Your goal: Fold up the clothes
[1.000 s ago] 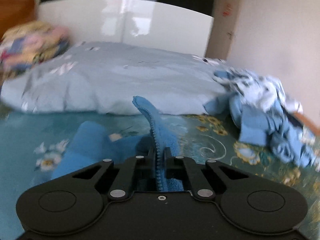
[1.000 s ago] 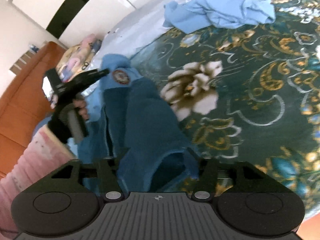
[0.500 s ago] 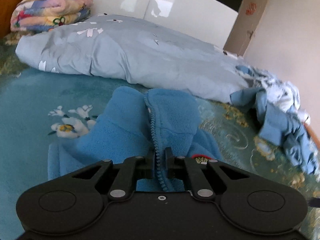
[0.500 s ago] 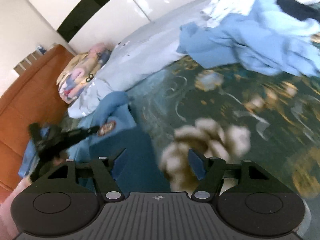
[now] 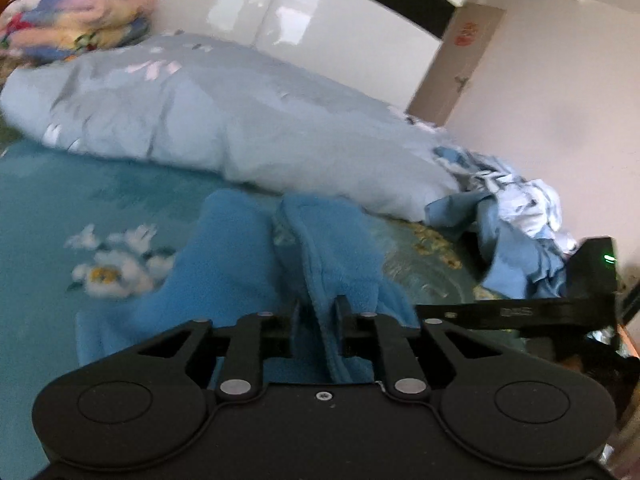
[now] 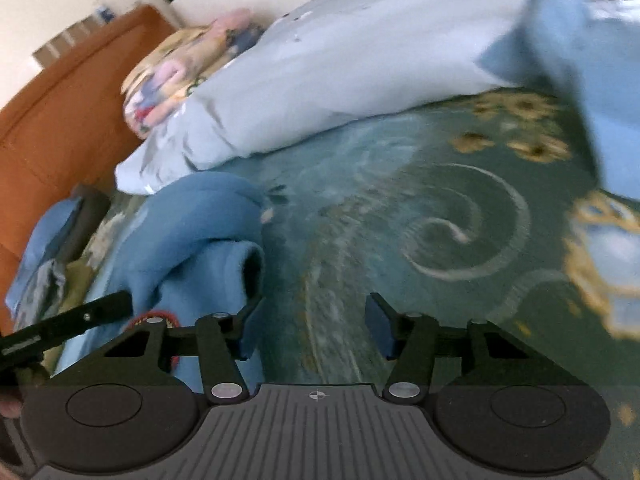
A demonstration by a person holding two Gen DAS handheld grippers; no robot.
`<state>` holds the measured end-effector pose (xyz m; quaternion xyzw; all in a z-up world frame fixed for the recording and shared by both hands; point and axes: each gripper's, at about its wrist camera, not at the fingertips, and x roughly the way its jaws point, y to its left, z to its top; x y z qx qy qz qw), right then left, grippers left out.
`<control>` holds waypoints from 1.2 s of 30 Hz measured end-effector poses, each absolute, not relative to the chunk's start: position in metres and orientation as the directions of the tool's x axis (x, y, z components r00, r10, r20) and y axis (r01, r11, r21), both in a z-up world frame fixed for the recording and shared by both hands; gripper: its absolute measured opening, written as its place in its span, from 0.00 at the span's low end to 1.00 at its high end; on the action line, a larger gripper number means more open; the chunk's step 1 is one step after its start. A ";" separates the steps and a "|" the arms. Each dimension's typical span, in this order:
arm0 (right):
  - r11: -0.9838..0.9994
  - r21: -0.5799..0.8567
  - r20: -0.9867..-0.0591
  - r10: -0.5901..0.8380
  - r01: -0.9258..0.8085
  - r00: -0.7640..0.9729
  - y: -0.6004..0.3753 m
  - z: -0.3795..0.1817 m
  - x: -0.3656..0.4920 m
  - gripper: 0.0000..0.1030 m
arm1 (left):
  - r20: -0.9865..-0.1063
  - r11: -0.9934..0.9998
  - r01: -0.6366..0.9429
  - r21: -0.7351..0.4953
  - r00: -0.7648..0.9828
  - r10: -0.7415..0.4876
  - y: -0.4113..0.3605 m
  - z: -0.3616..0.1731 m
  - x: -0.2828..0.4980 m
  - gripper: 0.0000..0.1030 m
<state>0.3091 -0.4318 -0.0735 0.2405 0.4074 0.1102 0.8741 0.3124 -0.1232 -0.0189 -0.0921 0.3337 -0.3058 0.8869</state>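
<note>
Opening a little, the left claw (image 5: 318, 306) has the blue fleece jacket's (image 5: 224, 276) zipper edge between its tips, the rest spread just ahead. The right claw (image 6: 312, 320) is closing on nothing, the jacket beside its left finger (image 6: 246, 332).

Both cameras ride low and close over the patterned bedspread (image 5: 36, 184), each looking forward and downward along its own black fingers toward the pale blue duvet (image 5: 224, 120) and the white wardrobe behind it. The left view sits right over the blue fleece jacket (image 5: 224, 272); the right view looks from further right, catching that jacket (image 6: 192, 240) at its left edge. Both share the duvet (image 6: 340, 64), the folded floral quilt (image 5: 68, 36) (image 6: 176, 72), and each other's gripper at the margin.
</note>
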 end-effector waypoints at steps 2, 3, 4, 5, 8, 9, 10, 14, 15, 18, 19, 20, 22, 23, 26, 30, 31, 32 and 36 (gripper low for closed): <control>0.852 0.522 -0.645 0.415 -0.026 0.642 -0.428 -0.074 0.317 0.51 | -0.528 0.783 0.507 -0.359 0.582 -0.619 -0.131 -0.015 0.319 0.24; 0.845 0.533 -0.636 0.430 -0.040 0.641 -0.427 -0.074 0.320 0.51 | -0.519 0.770 0.525 -0.363 0.572 -0.635 -0.135 -0.013 0.323 0.27; 0.833 0.550 -0.620 0.451 -0.055 0.642 -0.426 -0.073 0.321 0.51 | -0.509 0.760 0.533 -0.370 0.568 -0.646 -0.139 -0.010 0.327 0.29; 0.821 0.567 -0.605 0.472 -0.069 0.642 -0.426 -0.073 0.322 0.50 | -0.504 0.753 0.535 -0.384 0.562 -0.656 -0.141 -0.009 0.332 0.35; 0.806 0.582 -0.585 0.505 -0.104 0.635 -0.422 -0.073 0.325 0.50 | -0.502 0.741 0.521 -0.424 0.546 -0.671 -0.149 -0.008 0.351 0.36; 0.802 0.585 -0.577 0.516 -0.121 0.633 -0.420 -0.073 0.325 0.50 | -0.504 0.739 0.512 -0.437 0.541 -0.673 -0.152 -0.008 0.358 0.36; 0.796 0.590 -0.569 0.527 -0.133 0.631 -0.419 -0.072 0.325 0.50 | -0.508 0.742 0.488 -0.459 0.541 -0.670 -0.152 -0.010 0.364 0.35; 0.811 0.567 -0.578 0.516 -0.144 0.632 -0.412 -0.072 0.331 0.50 | -0.502 0.771 0.383 -0.508 0.596 -0.627 -0.140 -0.014 0.371 0.06; 0.811 0.567 -0.574 0.514 -0.144 0.637 -0.411 -0.072 0.333 0.50 | -0.498 0.776 0.375 -0.507 0.607 -0.619 -0.137 -0.014 0.370 0.05; 0.801 0.585 -0.557 0.510 -0.126 0.655 -0.410 -0.076 0.340 0.50 | -0.502 0.794 0.350 -0.497 0.630 -0.593 -0.126 -0.014 0.370 0.05; 0.793 0.597 -0.553 0.514 -0.118 0.656 -0.409 -0.078 0.342 0.50 | -0.502 0.794 0.349 -0.497 0.631 -0.592 -0.124 -0.014 0.370 0.05; 0.781 0.613 -0.543 0.525 -0.117 0.655 -0.408 -0.080 0.344 0.45 | -0.502 0.794 0.348 -0.498 0.631 -0.591 -0.122 -0.013 0.371 0.05; 0.762 0.634 -0.517 0.546 -0.133 0.659 -0.405 -0.080 0.344 0.22 | -0.497 0.787 0.346 -0.510 0.629 -0.598 -0.116 -0.012 0.371 0.05; 0.760 0.636 -0.510 0.545 -0.134 0.666 -0.404 -0.077 0.342 0.13 | -0.494 0.783 0.345 -0.517 0.627 -0.602 -0.113 -0.011 0.371 0.05; 0.777 0.619 -0.488 0.496 -0.115 0.718 -0.407 -0.064 0.330 0.08 | -0.484 0.782 0.353 -0.514 0.633 -0.604 -0.114 -0.008 0.372 0.05; 0.790 0.610 -0.454 0.416 -0.066 0.788 -0.425 -0.050 0.308 0.08 | -0.510 0.803 0.355 -0.479 0.631 -0.584 -0.133 -0.013 0.380 0.05; 0.793 0.607 -0.452 0.391 -0.045 0.802 -0.431 -0.049 0.303 0.08 | -0.527 0.822 0.351 -0.448 0.639 -0.560 -0.141 -0.017 0.383 0.05; 0.795 0.606 -0.455 0.363 -0.016 0.813 -0.436 -0.049 0.299 0.08 | -0.530 0.825 0.355 -0.439 0.639 -0.557 -0.146 -0.020 0.385 0.05; 0.789 0.612 -0.460 0.300 0.053 0.836 -0.449 -0.057 0.288 0.08 | -0.539 0.841 0.381 -0.383 0.647 -0.539 -0.167 -0.031 0.391 0.06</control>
